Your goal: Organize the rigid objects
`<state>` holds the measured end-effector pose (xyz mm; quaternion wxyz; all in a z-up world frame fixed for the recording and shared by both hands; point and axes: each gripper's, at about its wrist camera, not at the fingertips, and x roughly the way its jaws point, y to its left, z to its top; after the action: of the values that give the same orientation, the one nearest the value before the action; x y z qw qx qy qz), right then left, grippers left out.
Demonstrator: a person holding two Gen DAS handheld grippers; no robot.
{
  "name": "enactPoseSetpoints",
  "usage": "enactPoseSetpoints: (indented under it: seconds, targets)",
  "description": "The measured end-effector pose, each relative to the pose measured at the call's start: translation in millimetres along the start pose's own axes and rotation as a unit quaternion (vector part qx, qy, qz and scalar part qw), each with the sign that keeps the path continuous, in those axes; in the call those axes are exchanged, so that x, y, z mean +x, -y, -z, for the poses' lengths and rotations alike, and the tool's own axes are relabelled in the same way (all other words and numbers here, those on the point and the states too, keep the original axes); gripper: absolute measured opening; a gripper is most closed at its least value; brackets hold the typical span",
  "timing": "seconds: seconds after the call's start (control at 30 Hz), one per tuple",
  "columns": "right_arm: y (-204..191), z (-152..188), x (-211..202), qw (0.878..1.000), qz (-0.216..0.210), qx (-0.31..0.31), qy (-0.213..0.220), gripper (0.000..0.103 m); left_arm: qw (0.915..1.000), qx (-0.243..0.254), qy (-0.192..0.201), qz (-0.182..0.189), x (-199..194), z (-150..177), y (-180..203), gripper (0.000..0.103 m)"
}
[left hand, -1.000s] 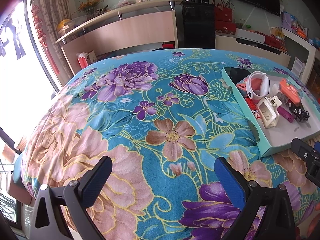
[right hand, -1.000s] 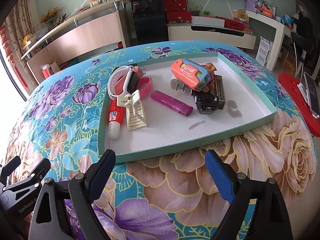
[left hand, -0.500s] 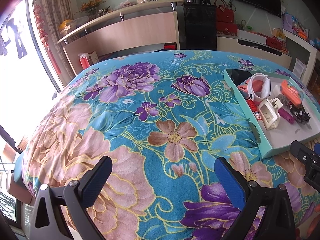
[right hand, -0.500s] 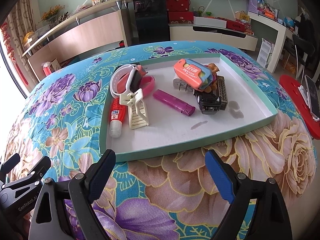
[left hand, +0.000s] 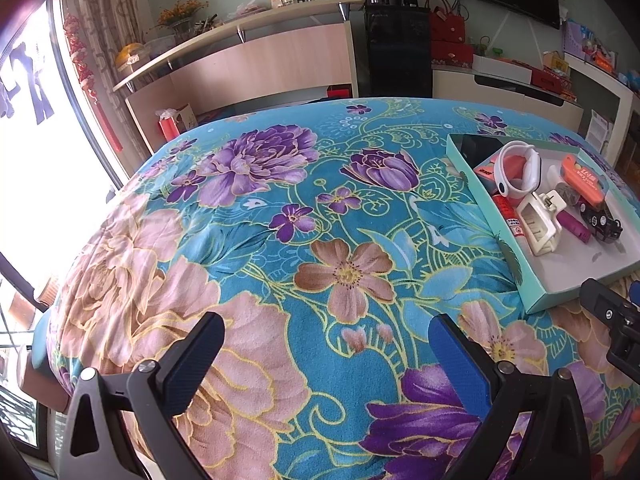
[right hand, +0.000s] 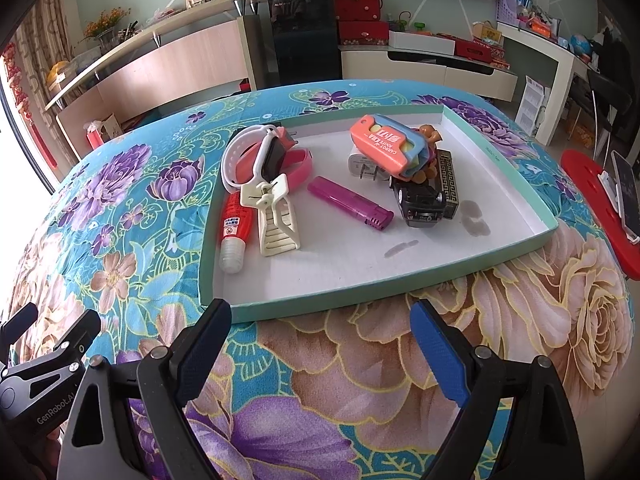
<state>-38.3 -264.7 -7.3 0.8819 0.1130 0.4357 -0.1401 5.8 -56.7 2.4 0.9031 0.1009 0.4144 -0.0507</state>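
A teal-rimmed white tray (right hand: 400, 292) lies on the floral cloth and holds several small objects: a cream clip (right hand: 276, 216), a red glue tube (right hand: 234, 224), a purple lighter (right hand: 348, 208), an orange box cutter (right hand: 388, 148), a black toy car (right hand: 420, 204) and a white watch band (right hand: 244, 152). My right gripper (right hand: 320, 344) is open and empty, just in front of the tray's near rim. My left gripper (left hand: 326, 356) is open and empty over bare cloth, left of the tray (left hand: 536, 300).
The floral cloth (left hand: 280, 220) covers a round table. A red stool with a phone (right hand: 624, 192) stands at the right. A wooden shelf unit (left hand: 260, 60) and black cabinet (left hand: 400, 48) stand behind the table. The left gripper's body (right hand: 40, 372) shows at the lower left.
Both grippers have drawn back and risen slightly, so the tray looks a little farther off. Nothing was grasped or moved.
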Motion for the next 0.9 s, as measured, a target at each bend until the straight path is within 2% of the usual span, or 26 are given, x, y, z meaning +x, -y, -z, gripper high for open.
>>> enactPoseSetpoints:
  seconds: [0.9]
  targets:
    - [-0.7,1.6,1.9,1.0,-0.001,0.002,-0.003,0.091,1.0,0.003,-0.002,0.0,0.8,-0.4,1.0,0.103]
